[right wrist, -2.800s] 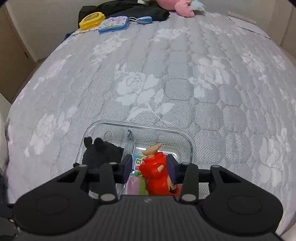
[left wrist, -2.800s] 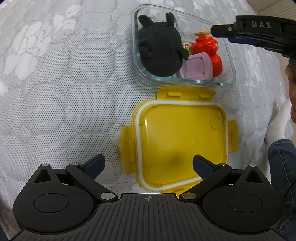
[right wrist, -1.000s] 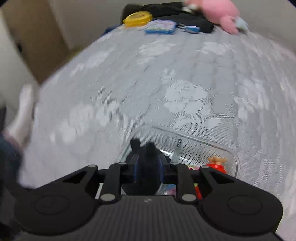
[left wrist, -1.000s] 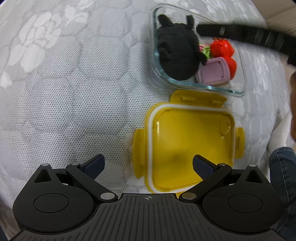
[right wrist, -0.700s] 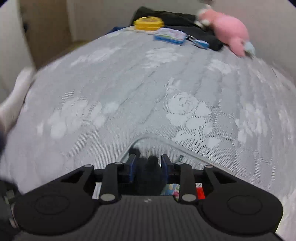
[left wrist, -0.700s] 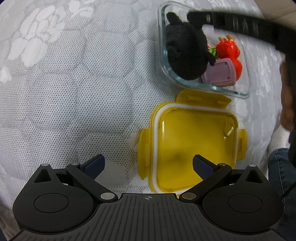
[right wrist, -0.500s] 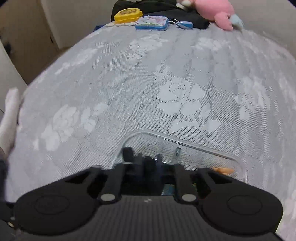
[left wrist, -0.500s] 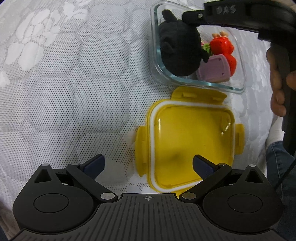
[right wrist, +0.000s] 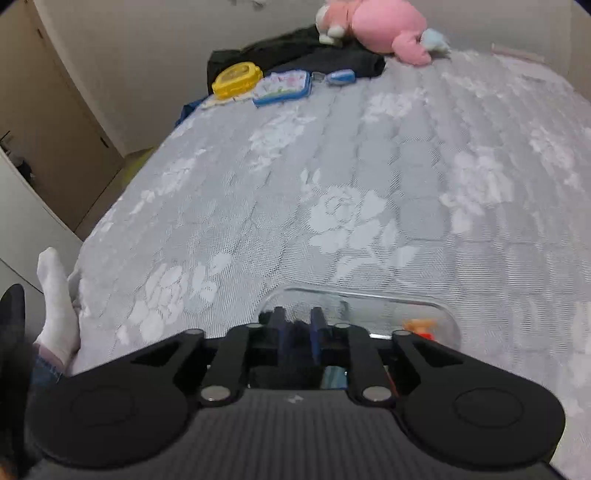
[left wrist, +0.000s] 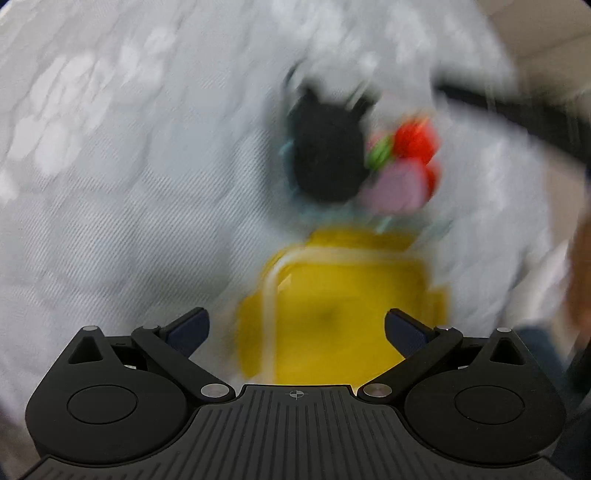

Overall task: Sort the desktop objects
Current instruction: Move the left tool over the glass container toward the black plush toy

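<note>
Between right tongs [right wrist: 297, 328], clamped: black plush toy [left wrist: 327, 158], inside clear glass container [right wrist: 448, 314]. Left tongs [left wrist: 295, 328] apart above yellow lid [left wrist: 343, 295], likely ready for closing.

Both wrist cams look down close; share glass container [right wrist: 448, 314].

- Bedspread [right wrist: 369, 192]: pale grey, white rose and honeycomb pattern.
- Lid [left wrist: 343, 306], near: yellow, whitish rim.
- Plush toy [left wrist: 325, 158]: black.
- Figure [left wrist: 415, 142], to its right: red.
- Small case [left wrist: 395, 188]: lilac-pink.
- Far plush [right wrist: 384, 26]: pink.
- Far tin [right wrist: 282, 88]: blue-edged, floral.
- Sock [right wrist: 55, 306], left: white.
</note>
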Tool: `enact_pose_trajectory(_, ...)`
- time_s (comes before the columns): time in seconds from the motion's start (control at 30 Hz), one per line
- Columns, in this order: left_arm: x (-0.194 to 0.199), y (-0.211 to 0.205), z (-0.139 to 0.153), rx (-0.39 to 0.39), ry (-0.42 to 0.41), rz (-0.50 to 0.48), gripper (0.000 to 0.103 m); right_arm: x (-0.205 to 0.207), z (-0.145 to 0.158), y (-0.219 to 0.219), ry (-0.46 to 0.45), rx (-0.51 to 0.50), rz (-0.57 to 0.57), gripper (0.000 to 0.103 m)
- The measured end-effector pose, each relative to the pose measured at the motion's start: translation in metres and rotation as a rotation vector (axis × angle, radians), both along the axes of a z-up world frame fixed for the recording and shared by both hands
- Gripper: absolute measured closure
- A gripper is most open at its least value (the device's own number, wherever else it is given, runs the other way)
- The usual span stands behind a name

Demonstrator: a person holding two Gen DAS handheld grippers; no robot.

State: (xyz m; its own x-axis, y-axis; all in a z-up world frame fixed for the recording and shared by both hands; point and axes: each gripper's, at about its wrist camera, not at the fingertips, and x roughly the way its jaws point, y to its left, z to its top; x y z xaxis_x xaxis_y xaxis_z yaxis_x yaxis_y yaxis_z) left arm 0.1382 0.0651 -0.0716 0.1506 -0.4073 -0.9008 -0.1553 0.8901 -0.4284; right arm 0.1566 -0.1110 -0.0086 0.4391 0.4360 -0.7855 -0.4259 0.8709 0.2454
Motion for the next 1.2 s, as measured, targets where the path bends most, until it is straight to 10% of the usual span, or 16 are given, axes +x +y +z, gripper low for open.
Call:
enact_pose_trajectory(0.1, 0.015, -0.006, 0.015, 0.022, -0.084, 0.035, 0.000, -0.030, 0.021, -0.030, -0.073, -0.048, 0.038, 0.071)
enact_pose_trajectory(0.2, 0.031, -0.033, 0.023, 0.221, -0.193, -0.023, 0.000, -0.060, 0.033, -0.062, -0.091, -0.070, 0.063, 0.055)
enact_pose_trajectory(0.37, 0.050, -0.073, 0.012, 0.426, -0.257, -0.105, 0.000, -0.085, 0.012, -0.107, 0.103, -0.018, 0.128, 0.063)
enact_pose_trajectory(0.53, 0.059, -0.092, 0.007, 0.471, -0.203, -0.123, 0.001, -0.098, -0.005, -0.132, 0.262, 0.070, 0.237, 0.053)
enact_pose_trajectory(0.73, 0.065, -0.084, -0.010, 0.462, -0.149, -0.098, 0.014, -0.129, 0.018, -0.129, 0.128, 0.041, 0.357, 0.033)
enact_pose_trajectory(1.2, 0.065, -0.056, -0.007, 0.377, -0.147, -0.043, 0.033, -0.157, 0.015, -0.090, 0.042, -0.078, 0.551, 0.030)
